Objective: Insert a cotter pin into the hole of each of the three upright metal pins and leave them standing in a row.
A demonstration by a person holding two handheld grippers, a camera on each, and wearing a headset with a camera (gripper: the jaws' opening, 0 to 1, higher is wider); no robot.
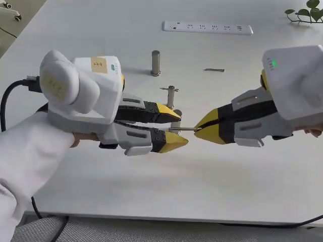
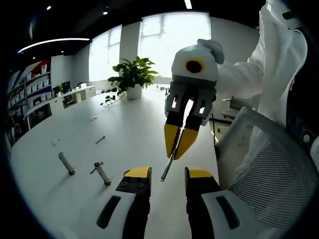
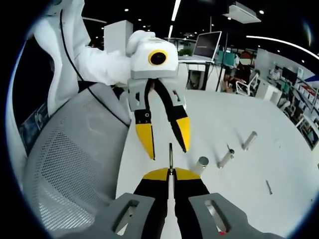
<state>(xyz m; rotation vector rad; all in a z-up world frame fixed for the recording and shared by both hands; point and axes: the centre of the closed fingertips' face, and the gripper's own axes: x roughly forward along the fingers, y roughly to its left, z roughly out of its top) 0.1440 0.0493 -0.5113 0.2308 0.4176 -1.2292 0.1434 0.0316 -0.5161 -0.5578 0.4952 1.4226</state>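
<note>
With the left tool (image 1: 182, 128) spread and empty near the table's (image 1: 151, 186) front edge, a cotter pin (image 2: 168, 165) poking between its jaws, and the right tool (image 1: 198, 129) clenched on its far end, could easily miss the hole and tip the unsteadied front metal pin (image 3: 201, 165) just beside.

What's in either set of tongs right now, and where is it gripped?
Right tongs pinch a thin silver metal cotter pin by one end. Open left tongs hold nothing.
</note>
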